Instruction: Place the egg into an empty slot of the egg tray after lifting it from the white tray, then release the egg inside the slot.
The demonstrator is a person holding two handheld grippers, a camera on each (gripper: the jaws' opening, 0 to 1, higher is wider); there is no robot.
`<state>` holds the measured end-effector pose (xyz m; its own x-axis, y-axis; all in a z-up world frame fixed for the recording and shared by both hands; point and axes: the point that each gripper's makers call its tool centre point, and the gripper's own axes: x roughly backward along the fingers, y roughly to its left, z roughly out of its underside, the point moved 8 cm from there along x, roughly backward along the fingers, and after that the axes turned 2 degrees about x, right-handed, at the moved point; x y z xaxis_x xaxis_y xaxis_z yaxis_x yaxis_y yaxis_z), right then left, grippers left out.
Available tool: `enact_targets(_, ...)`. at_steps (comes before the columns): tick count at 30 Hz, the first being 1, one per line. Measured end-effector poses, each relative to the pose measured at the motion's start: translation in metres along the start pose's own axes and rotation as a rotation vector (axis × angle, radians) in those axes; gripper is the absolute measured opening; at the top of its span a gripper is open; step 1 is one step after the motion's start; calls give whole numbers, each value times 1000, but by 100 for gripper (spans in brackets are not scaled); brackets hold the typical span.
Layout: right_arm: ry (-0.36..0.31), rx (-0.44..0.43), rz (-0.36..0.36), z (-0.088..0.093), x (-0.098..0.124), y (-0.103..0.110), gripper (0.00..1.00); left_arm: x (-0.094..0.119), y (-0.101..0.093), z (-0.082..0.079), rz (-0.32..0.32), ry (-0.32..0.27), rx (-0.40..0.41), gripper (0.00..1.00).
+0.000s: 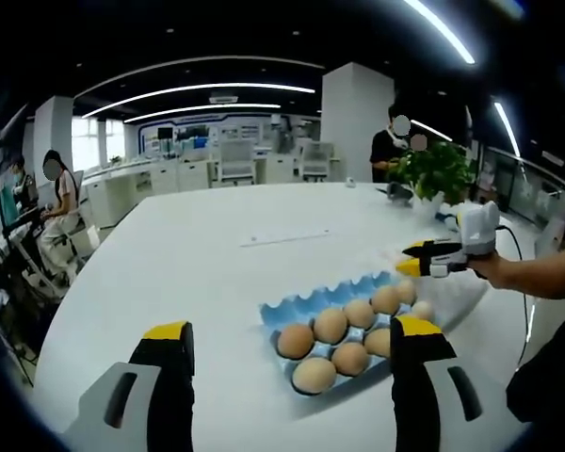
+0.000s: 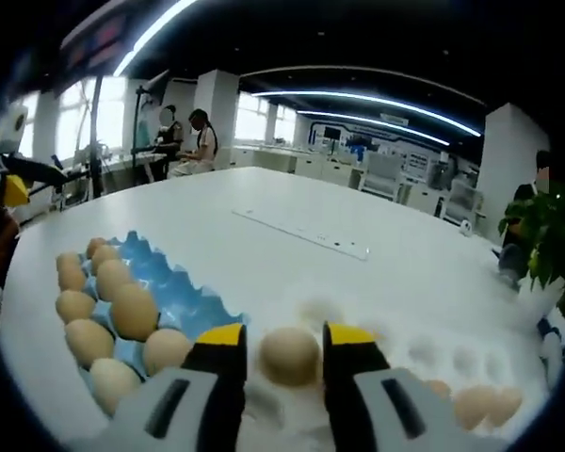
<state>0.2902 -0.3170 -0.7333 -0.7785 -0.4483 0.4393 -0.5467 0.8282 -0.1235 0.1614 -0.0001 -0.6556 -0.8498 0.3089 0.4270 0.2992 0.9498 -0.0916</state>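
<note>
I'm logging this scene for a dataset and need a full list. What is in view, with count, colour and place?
egg tray: one, blue, on the white table, near edge.
eggs in the egg tray: about eight, tan, filling its near rows.
white tray: one, white, beside the egg tray.
egg: one, tan, between the right hand-held gripper's jaws.
other eggs on the white tray: at least two, tan, far right.
table: one, white, large.
plant: one, green, far table edge.
people: several, at the background desks.
left hand-held gripper: yellow-tipped, open, empty.
right hand-held gripper: yellow-tipped, around the egg.
</note>
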Motion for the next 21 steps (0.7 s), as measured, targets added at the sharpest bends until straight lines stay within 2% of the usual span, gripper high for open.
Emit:
enact_targets(1,13,-38,-10,2,0,3,33,0,0,0,1,-1,2,87)
enact_targets(3,33,23,23,1,-1,1,31,-1,0,0,3,-2,5,87)
enact_targets(7,75,17,36,-1,-4,-1,28,-3,-1,-1,12,-8,13,87)
enact_targets(9,124,78,39,0,-4,-6,25,-3,-1,-2,14,-8,15,87)
enact_targets(10,133,56,12,-2,-5,-5,25,-3,-1,-2,16,-9,15,87)
enact_targets(12,185,84,-43,-4,-6,-7,26,-3,-1,-2,18,-10,16,87)
enact_targets(17,338,91,-199,-10,-12,-18,26,-4,0,-3,24,-13,26,86)
enact_targets(21,410,66,-323,-13,-18,-25,27,-5,0,-5,24,-19,23,86)
